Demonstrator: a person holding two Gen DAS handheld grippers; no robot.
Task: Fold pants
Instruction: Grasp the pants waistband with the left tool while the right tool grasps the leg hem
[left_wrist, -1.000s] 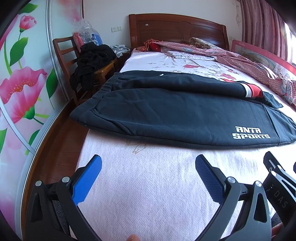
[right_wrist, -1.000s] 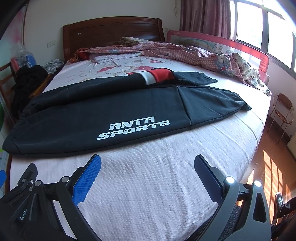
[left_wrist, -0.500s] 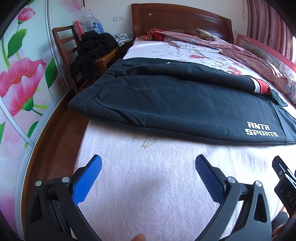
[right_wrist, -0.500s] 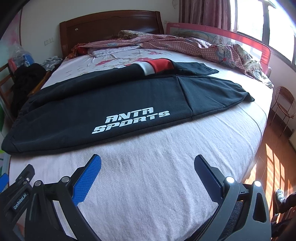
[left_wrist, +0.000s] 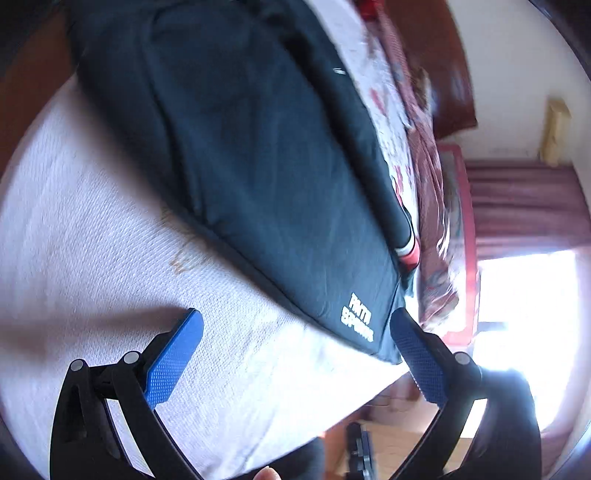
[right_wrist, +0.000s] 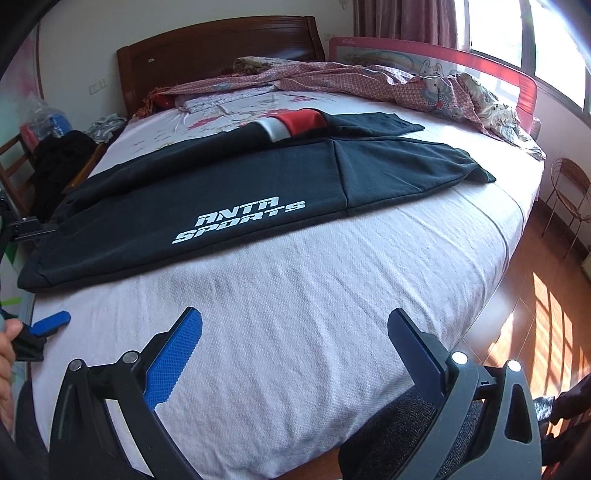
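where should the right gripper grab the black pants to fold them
Probably the black pants at the right-hand corner near, coming in low from the bed's right. That end lies flat with thin, free edges on the bedsheet, so the open right gripper could pinch both layers.

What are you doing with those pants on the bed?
A person is holding a gripper in each hand to fold the black pants, which lie spread flat on the bed. Neither one has grabbed them yet. The left gripper and the right gripper are both open, above the bedsheet near the pants' front edge.
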